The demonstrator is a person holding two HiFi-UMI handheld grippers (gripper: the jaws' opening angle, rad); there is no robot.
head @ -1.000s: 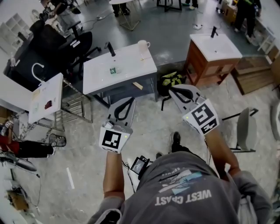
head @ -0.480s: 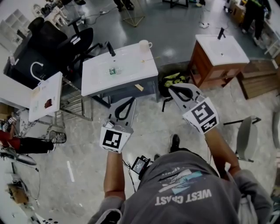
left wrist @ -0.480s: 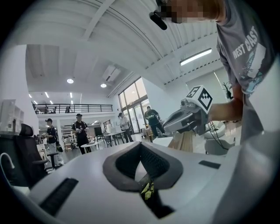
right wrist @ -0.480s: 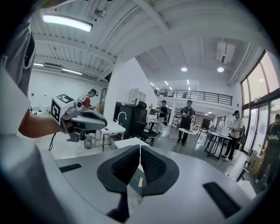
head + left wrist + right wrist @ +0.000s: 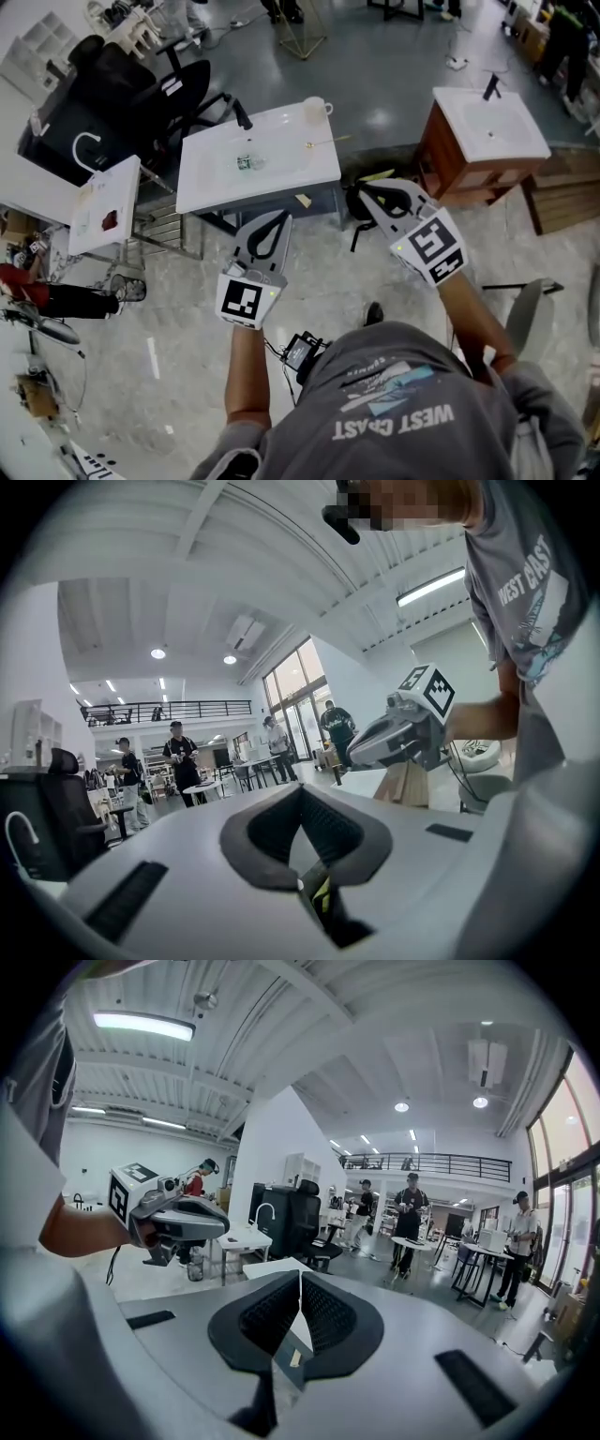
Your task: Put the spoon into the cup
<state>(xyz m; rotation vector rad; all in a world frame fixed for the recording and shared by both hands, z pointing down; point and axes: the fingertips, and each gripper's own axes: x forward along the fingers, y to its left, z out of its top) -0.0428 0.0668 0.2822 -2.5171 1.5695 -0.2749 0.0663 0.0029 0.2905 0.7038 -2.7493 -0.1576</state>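
A white cup [image 5: 314, 108] stands at the far right corner of the white table [image 5: 216, 178]. A thin spoon [image 5: 326, 142] lies near the table's right edge, just in front of the cup. Both grippers hang in the air short of the table, over the floor. My left gripper [image 5: 284, 217] [image 5: 300, 791] is shut with nothing in it, near the table's front edge. My right gripper [image 5: 359, 187] [image 5: 300, 1277] is also shut and empty, off the table's front right corner. Each gripper view shows the other gripper beside it.
A small green item [image 5: 246, 163] and a black upright object [image 5: 242, 114] sit on the table. A wooden sink cabinet [image 5: 487, 131] stands to the right, black office chairs [image 5: 178, 89] at the back left, and a small white side table [image 5: 103, 202] to the left. People stand in the distance.
The table, cup and spoon have slid lower in the head view as the person walks toward them. Both grippers stay shut and are carried forward, nearer the table's front edge.
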